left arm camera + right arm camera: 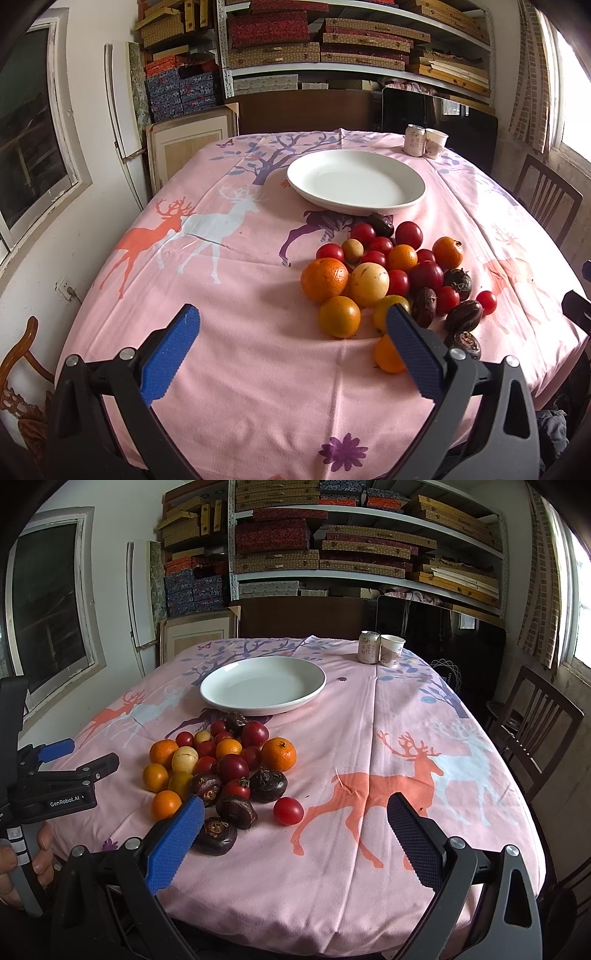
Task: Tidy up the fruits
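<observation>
Left claw [293, 354] agape (right claw [295, 834] too), fruit pile [391, 280]; white plate [306, 177]

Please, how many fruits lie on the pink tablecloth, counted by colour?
Orange fruits: 5
Yellowish fruits: 3
Red fruits: 10
Dark brown fruits: 5
Total: 23

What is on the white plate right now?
Nothing: the white plate shows a bare inside in both views. The fruit pile lies on the tablecloth in front of it. What is under the plate is covered.
</observation>
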